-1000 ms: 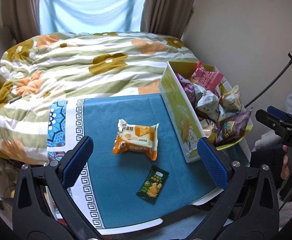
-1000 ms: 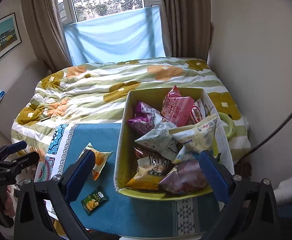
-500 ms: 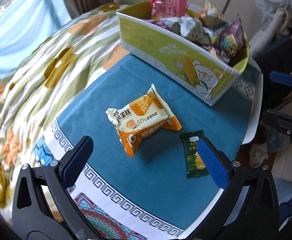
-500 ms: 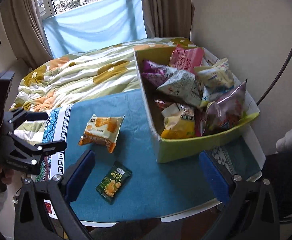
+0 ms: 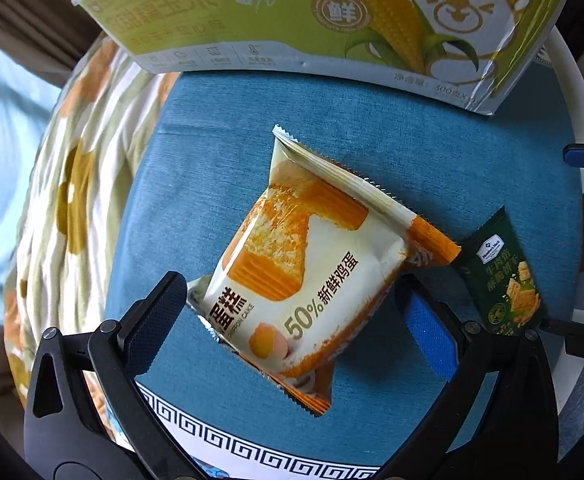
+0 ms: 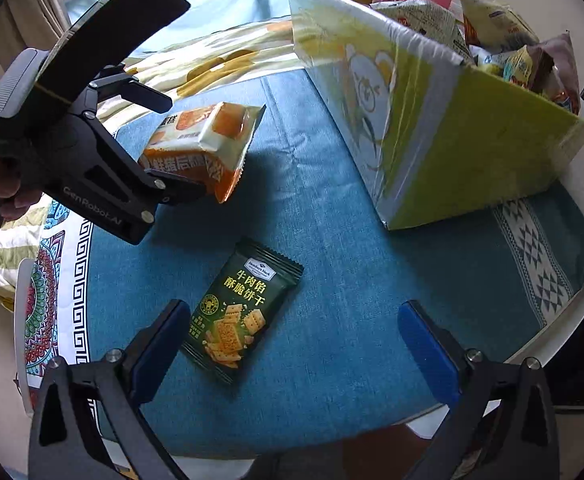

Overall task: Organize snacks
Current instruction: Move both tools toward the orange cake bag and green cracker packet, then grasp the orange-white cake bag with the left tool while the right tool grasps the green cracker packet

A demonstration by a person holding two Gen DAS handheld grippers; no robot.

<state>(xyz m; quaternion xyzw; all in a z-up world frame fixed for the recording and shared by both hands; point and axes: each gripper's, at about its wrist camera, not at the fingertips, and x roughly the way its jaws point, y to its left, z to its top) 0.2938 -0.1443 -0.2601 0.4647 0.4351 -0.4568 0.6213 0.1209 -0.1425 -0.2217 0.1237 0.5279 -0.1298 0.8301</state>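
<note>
Blue tablecloth point(image 6: 332, 220) under everything. Left gripper point(image 5: 288, 312) is half closed, pinching one chiffon cake pack point(image 5: 308, 272) reading "50%". Right gripper point(image 6: 292, 332) gapes wide, holding nothing, one green Member's Mark cracker packet point(image 6: 236, 308) just ahead by its left finger. One "FRESH" corn box point(image 6: 432, 132) sits beyond.

My left claw point(image 5: 288, 312) is now down around the cake packet point(image 5: 308, 264), no longer hovering above the tabletop. My right claw point(image 6: 292, 344) has dropped near the green cracker packet point(image 6: 238, 310).
</note>
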